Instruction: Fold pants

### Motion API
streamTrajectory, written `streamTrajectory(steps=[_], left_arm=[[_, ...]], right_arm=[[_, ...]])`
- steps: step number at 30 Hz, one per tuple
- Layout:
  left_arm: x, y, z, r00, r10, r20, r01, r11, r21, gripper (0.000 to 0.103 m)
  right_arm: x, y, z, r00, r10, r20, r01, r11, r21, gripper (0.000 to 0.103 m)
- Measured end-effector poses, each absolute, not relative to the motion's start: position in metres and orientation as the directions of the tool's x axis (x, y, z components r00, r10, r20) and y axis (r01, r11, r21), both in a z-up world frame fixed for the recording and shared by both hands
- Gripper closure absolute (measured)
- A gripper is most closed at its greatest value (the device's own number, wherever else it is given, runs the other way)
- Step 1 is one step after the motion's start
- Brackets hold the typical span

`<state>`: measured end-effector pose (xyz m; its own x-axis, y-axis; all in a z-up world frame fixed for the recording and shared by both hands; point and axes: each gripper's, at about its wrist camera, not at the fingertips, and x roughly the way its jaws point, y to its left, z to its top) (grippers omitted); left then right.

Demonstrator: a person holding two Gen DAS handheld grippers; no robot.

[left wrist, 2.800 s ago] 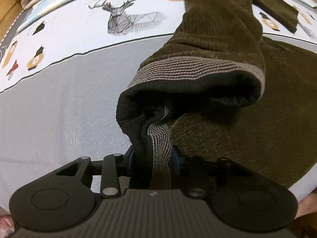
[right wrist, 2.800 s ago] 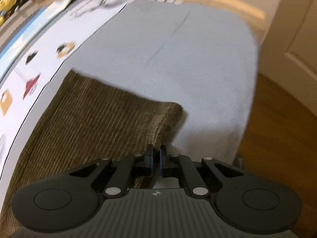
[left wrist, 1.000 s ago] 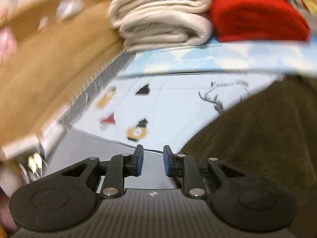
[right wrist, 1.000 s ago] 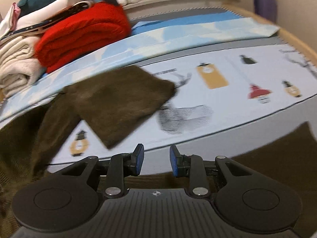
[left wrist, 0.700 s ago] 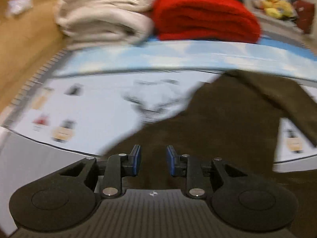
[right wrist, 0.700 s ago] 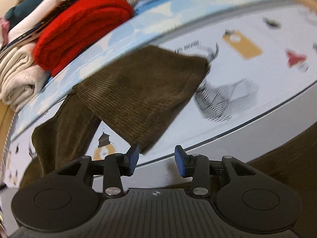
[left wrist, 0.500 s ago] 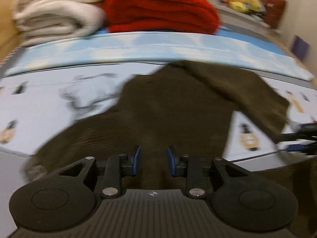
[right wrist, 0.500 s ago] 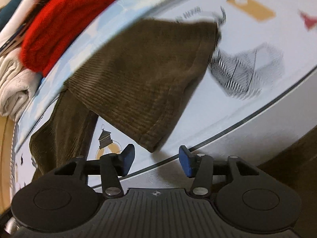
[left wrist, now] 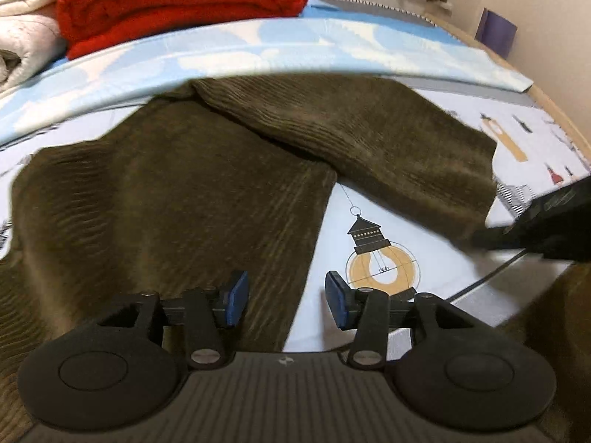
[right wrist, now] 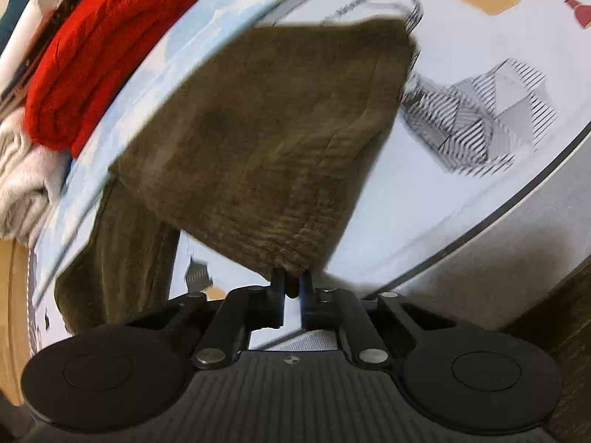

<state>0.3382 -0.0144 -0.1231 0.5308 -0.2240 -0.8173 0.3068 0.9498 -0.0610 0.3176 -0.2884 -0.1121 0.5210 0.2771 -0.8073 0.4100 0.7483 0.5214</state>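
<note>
**Right gripper pinches pant leg hem**

Left wrist view: the left gripper [left wrist: 282, 297] hangs with fingers apart over the brown pants [left wrist: 166, 192] spread on the printed sheet [left wrist: 384, 243].

Right wrist view: the right gripper [right wrist: 291, 288] is clamped on the pants [right wrist: 280, 140] hem corner, beside a red blanket [right wrist: 96, 55].
</note>
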Motion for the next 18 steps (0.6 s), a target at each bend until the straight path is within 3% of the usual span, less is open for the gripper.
streamTrajectory(steps=[2,3,4,8,13,18], left_arm=[[0.345,-0.023,-0.132,0.521,-0.178,-0.835,0.323,0.947,-0.001,0.065],[0.346,-0.025,-0.134,0.532,-0.148,-0.834,0.325,0.945,0.039,0.081],[0.348,-0.024,-0.135,0.542,-0.14,-0.828,0.33,0.942,0.058,0.089],[0.351,-0.006,-0.122,0.552,-0.195,-0.81,0.339,0.941,0.005,0.094],[0.339,0.007,-0.103,0.544,-0.374,-0.751,0.494,0.866,-0.073,0.094],[0.317,0.018,-0.089,0.427,-0.595,-0.681,0.685,0.704,-0.186,0.094]], right_arm=[[0.314,-0.303,-0.094,0.585,0.255,-0.77,0.41,0.726,0.552,0.101],[0.312,-0.312,-0.078,0.633,0.248,-0.734,0.391,0.715,0.579,0.101],[0.311,-0.321,-0.062,0.677,0.247,-0.693,0.358,0.712,0.604,0.101],[0.312,-0.364,0.01,0.816,0.179,-0.55,0.256,0.741,0.62,0.101],[0.335,-0.425,0.093,0.868,0.066,-0.492,0.26,0.783,0.565,0.101],[0.36,-0.479,0.158,0.876,-0.093,-0.474,0.333,0.827,0.454,0.102]])
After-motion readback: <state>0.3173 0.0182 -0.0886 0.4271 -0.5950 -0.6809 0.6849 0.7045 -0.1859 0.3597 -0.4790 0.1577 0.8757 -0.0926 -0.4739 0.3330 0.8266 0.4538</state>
